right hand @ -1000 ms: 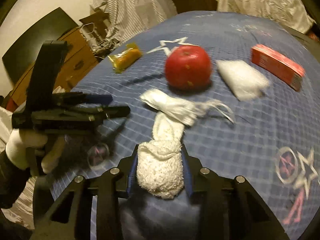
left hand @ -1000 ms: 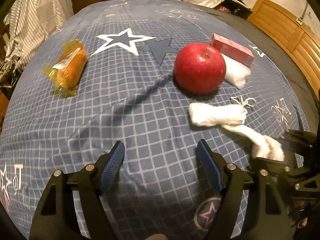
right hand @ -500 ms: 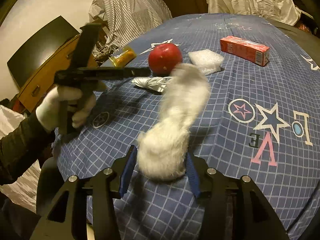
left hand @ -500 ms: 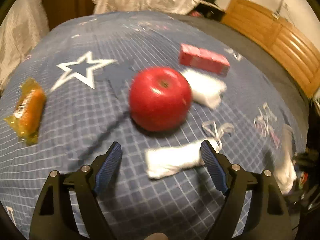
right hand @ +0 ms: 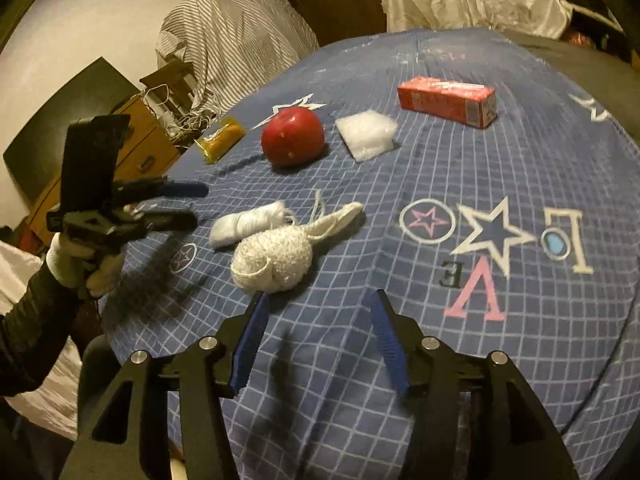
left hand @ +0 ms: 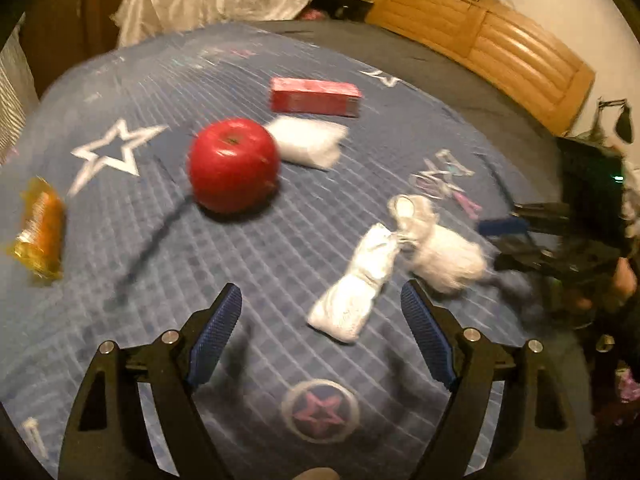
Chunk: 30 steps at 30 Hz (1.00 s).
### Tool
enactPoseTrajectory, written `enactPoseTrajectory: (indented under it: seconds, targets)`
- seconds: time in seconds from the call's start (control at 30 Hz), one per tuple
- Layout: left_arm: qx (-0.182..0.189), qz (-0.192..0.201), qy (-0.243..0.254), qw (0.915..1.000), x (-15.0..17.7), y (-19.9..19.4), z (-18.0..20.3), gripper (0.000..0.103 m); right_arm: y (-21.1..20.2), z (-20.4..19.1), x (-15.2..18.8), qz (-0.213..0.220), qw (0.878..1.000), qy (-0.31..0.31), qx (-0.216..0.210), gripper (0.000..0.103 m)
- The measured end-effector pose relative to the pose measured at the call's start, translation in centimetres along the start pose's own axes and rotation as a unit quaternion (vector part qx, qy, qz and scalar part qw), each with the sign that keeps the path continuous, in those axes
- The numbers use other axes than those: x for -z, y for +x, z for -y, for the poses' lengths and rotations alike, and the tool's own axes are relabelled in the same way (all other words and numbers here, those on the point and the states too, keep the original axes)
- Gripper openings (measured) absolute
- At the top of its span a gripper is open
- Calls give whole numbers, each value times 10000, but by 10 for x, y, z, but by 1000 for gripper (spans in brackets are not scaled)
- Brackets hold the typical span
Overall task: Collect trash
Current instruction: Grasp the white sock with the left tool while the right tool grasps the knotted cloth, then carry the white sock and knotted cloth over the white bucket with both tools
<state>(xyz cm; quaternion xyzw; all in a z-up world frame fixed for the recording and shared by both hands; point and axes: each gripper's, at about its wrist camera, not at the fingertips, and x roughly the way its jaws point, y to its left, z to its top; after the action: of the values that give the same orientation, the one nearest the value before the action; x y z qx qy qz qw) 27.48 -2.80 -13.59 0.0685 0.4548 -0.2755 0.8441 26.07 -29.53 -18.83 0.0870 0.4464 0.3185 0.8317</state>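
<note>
A fluffy white sock (right hand: 276,258) lies on the blue star bedspread (right hand: 500,152), just beyond my right gripper (right hand: 316,320), which is open and empty. It also shows in the left wrist view (left hand: 444,256), blurred. A crumpled white wad (left hand: 356,288) lies beside it, between and just ahead of the fingers of my left gripper (left hand: 320,320), which is open and empty. The wad shows in the right wrist view (right hand: 244,224). My left gripper shows there too (right hand: 188,204), held in a white-gloved hand.
A red apple (left hand: 234,164), a white bubble-wrap piece (left hand: 308,144), a red box (left hand: 314,96) and an orange snack wrapper (left hand: 40,228) lie on the bed. A wooden headboard (left hand: 500,44) stands behind. A wooden dresser (right hand: 132,152) stands left of the bed.
My right gripper has opened and let go of the fluffy white sock, which now lies on the bedspread. My left gripper has swung right, over the white wad.
</note>
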Motion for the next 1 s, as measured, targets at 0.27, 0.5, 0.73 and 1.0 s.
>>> enactPoseTrajectory:
  seconds: [0.27, 0.5, 0.73, 1.0]
  targets:
    - [-177, -482, 895, 9947, -7, 42, 22, 72, 18, -17, -13, 223, 9962, 766, -354, 66]
    - [-48, -437, 764, 9961, -7, 48, 24, 44, 41, -34, -30, 196, 9951, 954, 146, 66]
    - [-384, -309, 672, 9965, -1, 49, 37, 24, 56, -45, -21, 119, 9958, 604, 677, 43]
    - [-889, 79, -485, 9948, 24, 6, 9, 24, 33, -83, -12, 712, 9904, -223, 1163, 39]
